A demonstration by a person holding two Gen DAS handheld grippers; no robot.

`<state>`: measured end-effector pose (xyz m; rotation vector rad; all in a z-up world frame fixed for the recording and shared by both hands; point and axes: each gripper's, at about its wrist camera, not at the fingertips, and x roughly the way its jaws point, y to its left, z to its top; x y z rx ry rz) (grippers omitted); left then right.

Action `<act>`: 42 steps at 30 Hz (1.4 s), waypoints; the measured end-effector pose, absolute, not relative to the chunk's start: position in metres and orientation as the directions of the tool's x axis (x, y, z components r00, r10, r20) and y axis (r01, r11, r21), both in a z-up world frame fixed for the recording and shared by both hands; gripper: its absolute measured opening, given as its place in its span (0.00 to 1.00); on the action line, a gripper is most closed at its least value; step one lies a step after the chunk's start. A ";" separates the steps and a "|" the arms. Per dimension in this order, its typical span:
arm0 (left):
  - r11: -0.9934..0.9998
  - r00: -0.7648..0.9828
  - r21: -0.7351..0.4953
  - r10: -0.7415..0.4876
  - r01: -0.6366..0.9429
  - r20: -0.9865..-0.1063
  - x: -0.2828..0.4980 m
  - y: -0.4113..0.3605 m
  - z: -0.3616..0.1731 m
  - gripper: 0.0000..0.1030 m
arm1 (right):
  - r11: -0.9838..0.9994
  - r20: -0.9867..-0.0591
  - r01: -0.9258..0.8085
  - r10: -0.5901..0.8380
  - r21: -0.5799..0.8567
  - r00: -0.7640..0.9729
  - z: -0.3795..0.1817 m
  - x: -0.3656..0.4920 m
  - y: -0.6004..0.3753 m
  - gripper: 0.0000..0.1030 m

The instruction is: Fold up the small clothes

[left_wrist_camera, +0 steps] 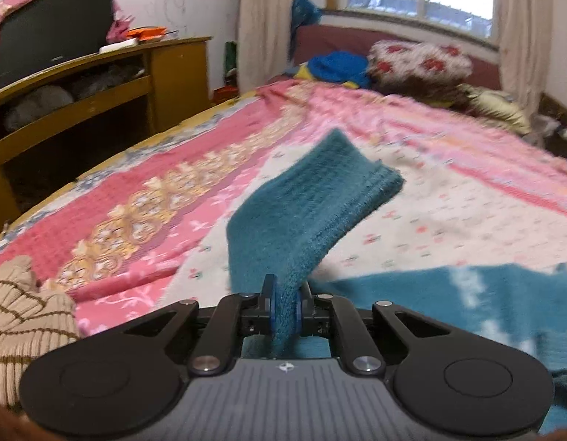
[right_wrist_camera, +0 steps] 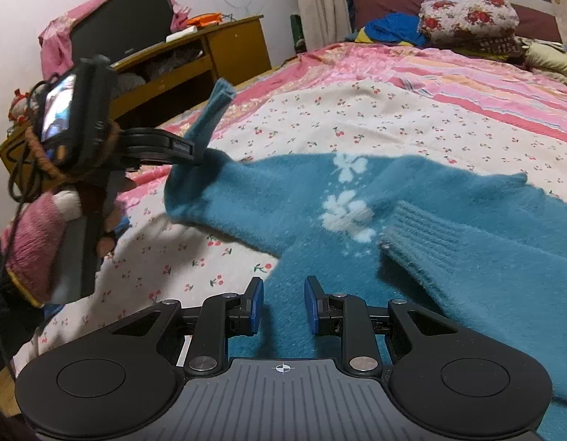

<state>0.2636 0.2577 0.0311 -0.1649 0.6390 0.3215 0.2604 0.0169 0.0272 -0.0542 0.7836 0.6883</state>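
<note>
Right wrist view, bed (right_wrist_camera: 412, 110): we see a wide bed under a pink and cherry-print sheet, and the work lies on its near part.
Sweater (right_wrist_camera: 313, 257): a teal fuzzy knit with pale flower marks lies spread across the sheet, body toward us, one arm already lying over the chest with its ribbed cuff (right_wrist_camera: 412, 228) on top.
Handling: we judge it light, soft and floppy; it will drape and sag from any single hold, and the fluffy pile should give the pads good bite, not slip.
Left sleeve (left_wrist_camera: 302, 213): lifted clear of the sheet, its ribbed end standing up past the fingers.
Left gripper (left_wrist_camera: 283, 303): closed tight on that sleeve partway along it, the knit squeezed between the blue pads.
Right gripper (right_wrist_camera: 283, 303): jaws apart, holding nothing, low above the sweater's body.
Where to hold: we would pinch the thicker ribbed edges, cuff or hem, because the seams there keep the fabric from stretching.
Beige ribbed garment (left_wrist_camera: 22, 323): another small knit waits at the left edge.
</note>
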 end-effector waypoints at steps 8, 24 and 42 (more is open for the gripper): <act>0.986 0.821 -0.120 0.029 -0.119 -0.570 0.244 0.189 0.055 0.15 | 0.815 -0.644 -0.541 0.530 0.207 0.551 0.038 0.258 -0.008 0.24; 0.999 0.766 -0.024 -0.046 0.041 -0.641 0.221 0.118 0.021 0.15 | 0.739 -0.561 -0.330 0.666 0.587 0.492 0.023 0.285 -0.081 0.41; 0.997 0.777 0.020 -0.045 0.074 -0.627 0.206 0.116 0.019 0.16 | 0.704 -0.585 -0.163 0.678 0.692 0.446 0.013 0.308 -0.058 0.23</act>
